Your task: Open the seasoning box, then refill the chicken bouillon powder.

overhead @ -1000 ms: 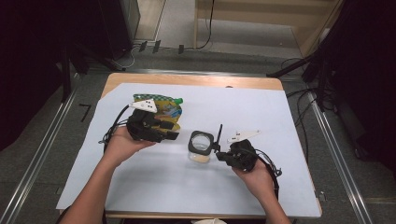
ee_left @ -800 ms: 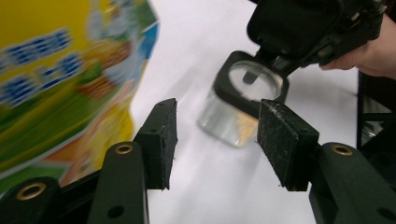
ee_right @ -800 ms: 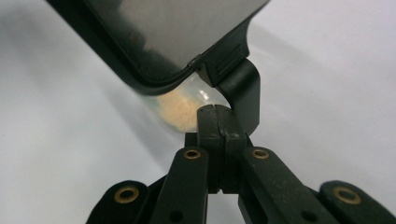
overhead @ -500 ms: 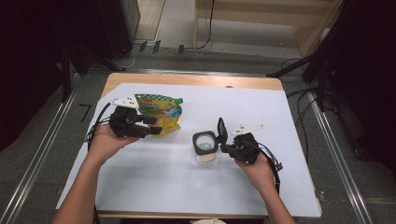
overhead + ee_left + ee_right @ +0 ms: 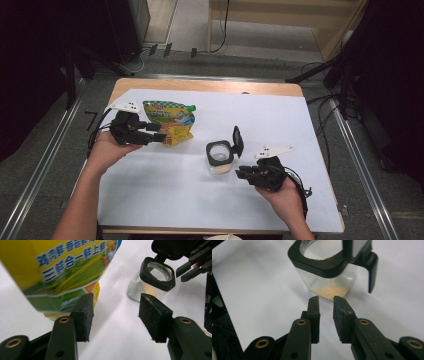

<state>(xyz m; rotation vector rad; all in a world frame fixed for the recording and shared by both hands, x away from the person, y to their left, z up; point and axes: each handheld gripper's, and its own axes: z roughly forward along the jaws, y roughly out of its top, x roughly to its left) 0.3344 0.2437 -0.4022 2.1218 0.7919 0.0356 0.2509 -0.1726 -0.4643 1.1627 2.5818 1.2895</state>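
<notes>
A green and yellow printed pouch [image 5: 167, 120] lies at the left of the white sheet. My left gripper [image 5: 161, 136] is open at the pouch's near edge. In the left gripper view the pouch [image 5: 62, 267] rests against the left jaw, and nothing lies between the gripper's [image 5: 115, 305] jaws. A small clear jar [image 5: 219, 156] with a black collar stands mid-table, its flip lid [image 5: 237, 141] standing up. Orange powder covers the jar's [image 5: 327, 282] bottom. My right gripper [image 5: 326, 300] points at the jar from just short of it, jaws a narrow gap apart and empty; in the high view the right gripper [image 5: 241, 173] is right of the jar.
The white sheet [image 5: 280, 125] covers most of the wooden table [image 5: 200, 86]. Cables trail from both grippers over the sheet's edges. Metal rails [image 5: 45, 160] run along the floor on both sides of the table.
My left gripper has drawn back leftward from the jar to the pouch's near edge. The jar's lid now stands open. My right gripper has pulled back from the jar toward me.
</notes>
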